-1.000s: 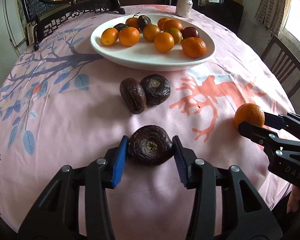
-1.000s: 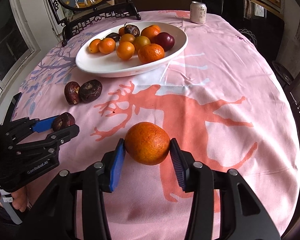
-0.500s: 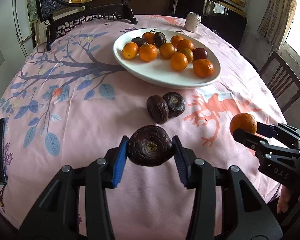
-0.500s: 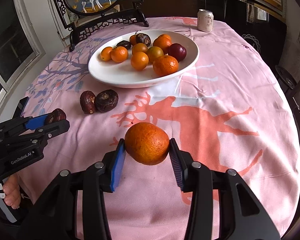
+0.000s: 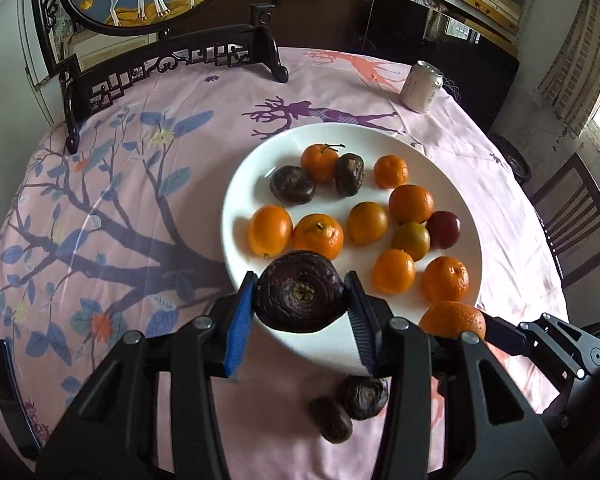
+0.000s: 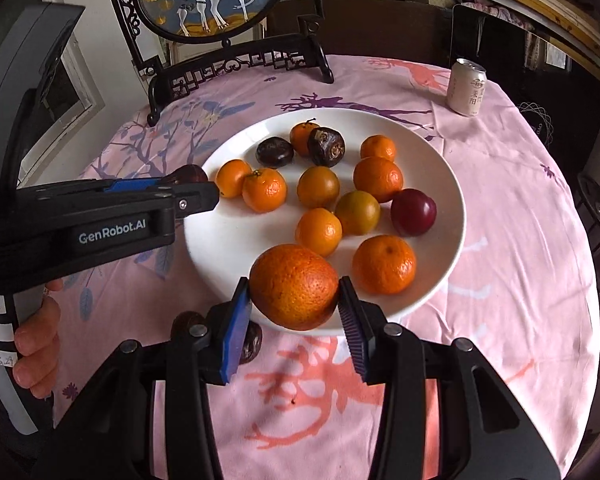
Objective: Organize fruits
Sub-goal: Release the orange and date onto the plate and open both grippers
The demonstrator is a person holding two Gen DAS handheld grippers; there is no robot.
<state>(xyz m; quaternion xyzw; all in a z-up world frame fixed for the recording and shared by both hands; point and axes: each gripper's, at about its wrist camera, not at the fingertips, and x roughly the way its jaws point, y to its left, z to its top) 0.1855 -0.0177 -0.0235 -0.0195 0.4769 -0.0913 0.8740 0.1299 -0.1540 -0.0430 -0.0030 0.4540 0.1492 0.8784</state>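
A: What is on the left?
B: The left gripper squeezes a dark wrinkly fruit between its blue fingers. It holds the fruit up over the near edge of the white plate.

A: What is on the plate?
B: Lots of little oranges, 2 dark fruits and 1 red plum.

A: And under the left gripper?
B: 2 more dark fruits lie side by side on the pink worktop, near the plate.

A: What about the right side?
B: The right gripper squeezes a big orange tight. It is held up over the near rim of the plate too.

A: Anything far back?
B: A drink can stands on the worktop behind the plate, well apart from it
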